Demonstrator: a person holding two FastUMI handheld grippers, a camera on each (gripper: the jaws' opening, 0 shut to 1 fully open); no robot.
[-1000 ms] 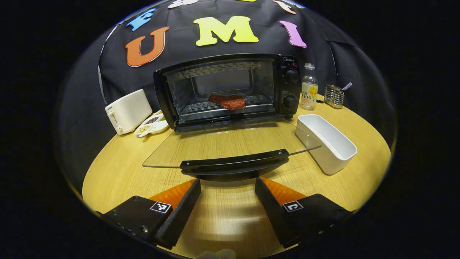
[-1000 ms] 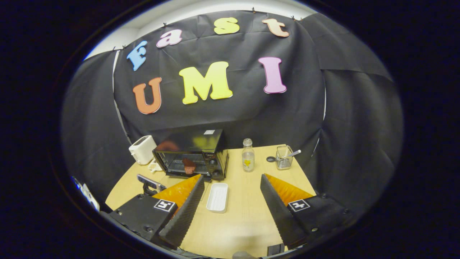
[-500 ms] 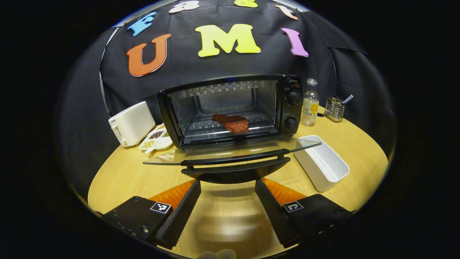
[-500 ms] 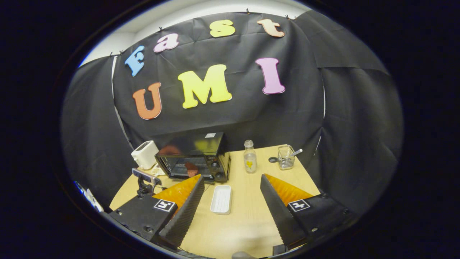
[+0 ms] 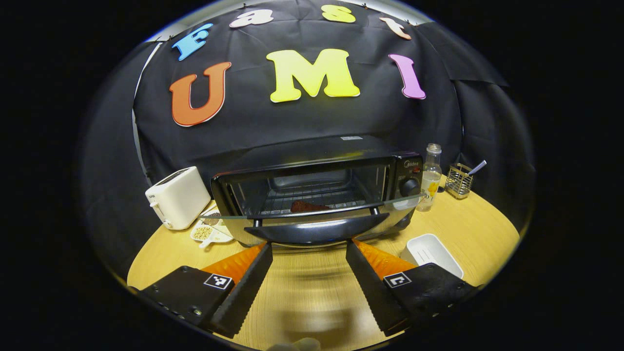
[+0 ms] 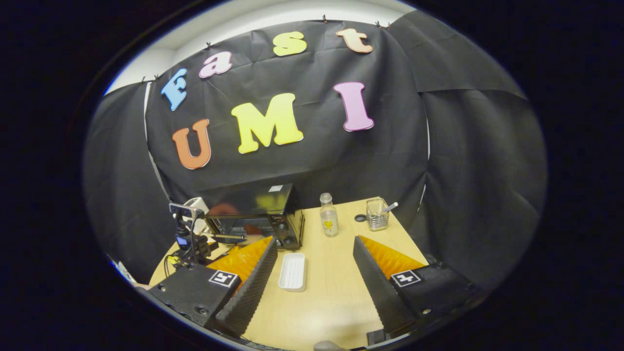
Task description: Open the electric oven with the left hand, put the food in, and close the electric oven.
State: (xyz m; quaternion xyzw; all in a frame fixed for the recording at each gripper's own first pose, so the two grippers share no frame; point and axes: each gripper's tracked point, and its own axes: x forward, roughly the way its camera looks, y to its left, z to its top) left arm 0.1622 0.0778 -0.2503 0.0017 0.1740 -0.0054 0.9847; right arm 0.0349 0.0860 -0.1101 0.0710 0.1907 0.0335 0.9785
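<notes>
Two steps look done, with the meat (image 5: 310, 206) on the rack inside the oven (image 5: 317, 195), so closing is in hand: the left claw (image 5: 308, 253), spread wide and gripping nothing, sits under the half-raised door's handle (image 5: 317, 233) and must push it shut.
</notes>
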